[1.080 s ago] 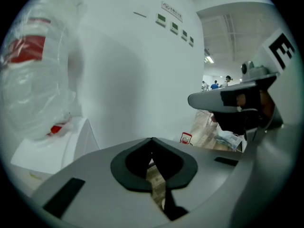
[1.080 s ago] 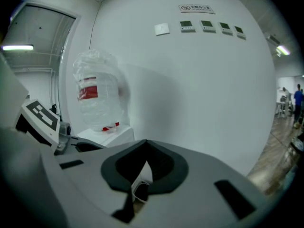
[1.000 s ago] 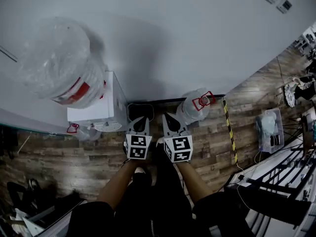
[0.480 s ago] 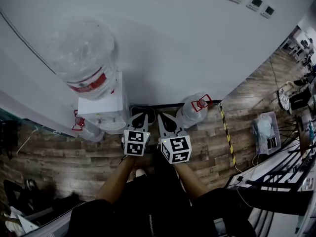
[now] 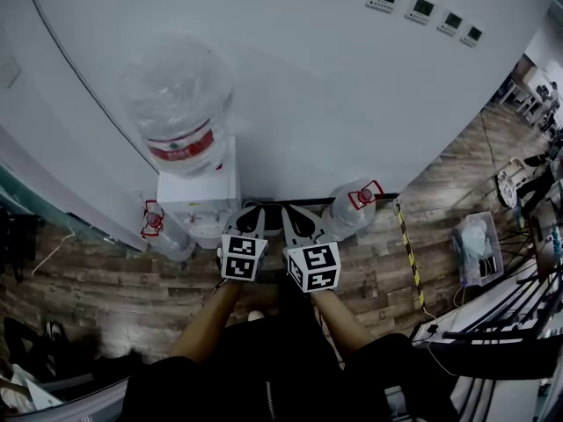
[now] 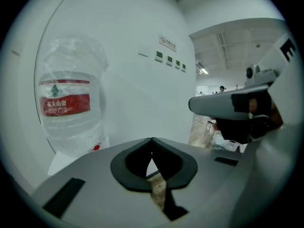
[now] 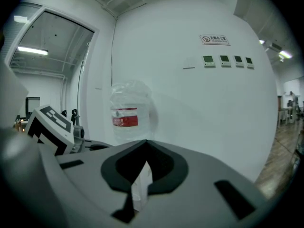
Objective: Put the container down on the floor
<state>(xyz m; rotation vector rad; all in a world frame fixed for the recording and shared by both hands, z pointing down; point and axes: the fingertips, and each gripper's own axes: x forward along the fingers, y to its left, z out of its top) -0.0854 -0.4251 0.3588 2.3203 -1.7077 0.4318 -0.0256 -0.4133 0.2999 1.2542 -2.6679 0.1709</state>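
A large clear water bottle (image 5: 180,112) with a red label, wrapped in thin plastic, stands upside down on a white dispenser (image 5: 198,193) against the wall. It shows in the left gripper view (image 6: 66,103) and, smaller, in the right gripper view (image 7: 126,115). My left gripper (image 5: 249,211) and right gripper (image 5: 299,214) are held side by side in front of the dispenser, short of the bottle. Both are shut and empty, the jaw tips meeting (image 6: 152,139) (image 7: 145,141).
Two more water bottles with red caps lie on the wood floor, one left of the dispenser (image 5: 163,231) and one to its right (image 5: 352,207). A yellow-black strip (image 5: 407,236) runs across the floor. Wall panels (image 5: 422,7) hang high on the white wall.
Both grippers have risen together and edged toward the dispenser, staying shut. The head view has tilted up, so more of the wall and the bottle shows.
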